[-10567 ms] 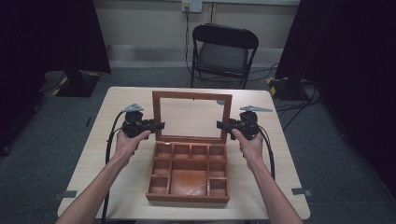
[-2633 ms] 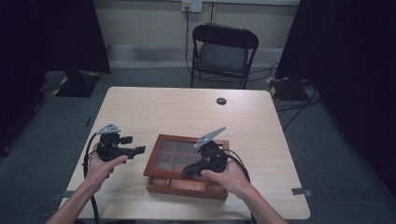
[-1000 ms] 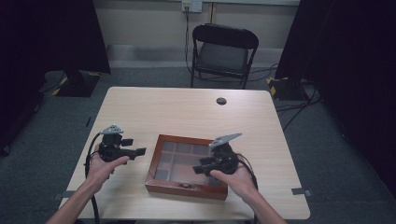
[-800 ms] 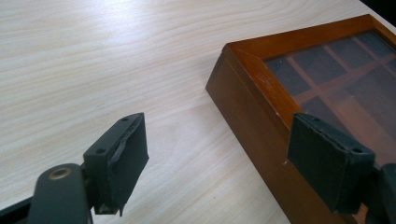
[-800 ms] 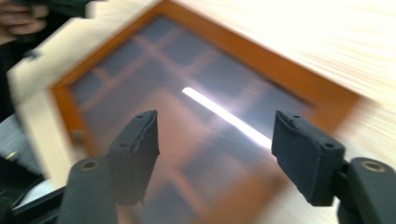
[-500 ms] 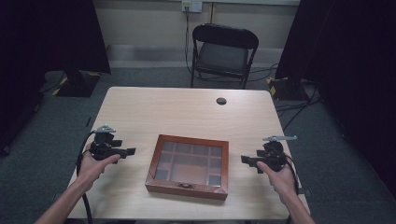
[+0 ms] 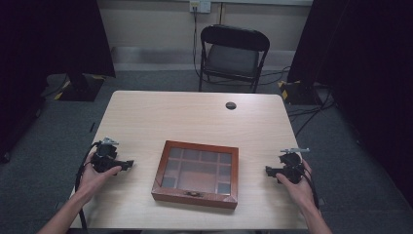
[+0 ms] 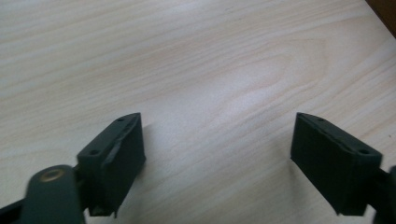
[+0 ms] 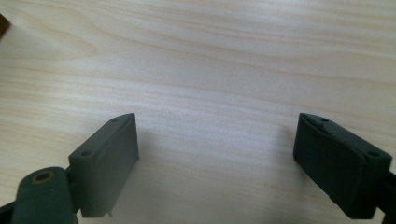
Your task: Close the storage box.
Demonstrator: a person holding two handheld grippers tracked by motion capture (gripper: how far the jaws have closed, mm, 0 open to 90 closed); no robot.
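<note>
1. We see the wooden box [image 7: 196,173] lying shut on the table [image 7: 195,117], glass lid down, near the front edge and between the two hands.
2. Our left gripper [image 7: 127,165] sits low over the table on the box's left, well apart from it, its jaws pointing level toward the box.
3. In the left gripper view [image 8: 217,161] the jaws stand wide apart and have just been opening, with bare wood grain between them.
4. Our right gripper [image 7: 269,170] hangs low on the box's right, near the table's right edge, jaws pointing back toward the box.
5. In the right gripper view [image 9: 217,163] the jaws gape wide, just opened further, nothing between them.
6. Both forearms reach in from the front edge, wrists level, hands wrapped round the gripper bodies.
</note>
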